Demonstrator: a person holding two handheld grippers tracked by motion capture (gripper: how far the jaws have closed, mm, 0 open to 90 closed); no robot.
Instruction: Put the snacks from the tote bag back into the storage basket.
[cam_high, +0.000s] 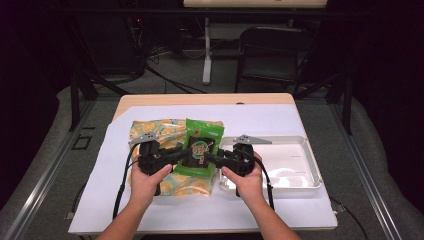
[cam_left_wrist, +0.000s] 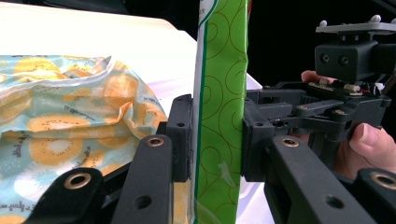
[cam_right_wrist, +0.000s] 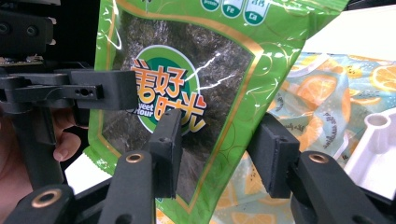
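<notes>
The green snack packet (cam_high: 200, 147) hangs upright between the two grippers, lifted off the table (cam_high: 260, 117) and gripped at its edges from either side. In the left gripper view the left gripper (cam_left_wrist: 215, 140) is clenched on the packet (cam_left_wrist: 222, 93): both black pads press flat against its thin edge, which rises straight up between them. In the right gripper view the packet (cam_right_wrist: 187, 84) faces the camera, tilted slightly; the near pad of the right gripper (cam_right_wrist: 219, 149) lies against the printed front low down, while the far pad stands just beside the packet's edge, and I cannot tell whether it presses there. Beyond the packet from the left gripper, the right gripper (cam_left_wrist: 327, 102) shows with a person's fingers around it; from the right gripper, the left gripper (cam_right_wrist: 74, 91) reaches in to clamp the packet's far edge. Below and behind the packet, just past both grippers, lies a crumpled cloth bag with orange slices printed on it (cam_high: 160, 131), resting on the white sheet. Just beside the right gripper, on its outer side, sits a white tray (cam_high: 312, 160).
</notes>
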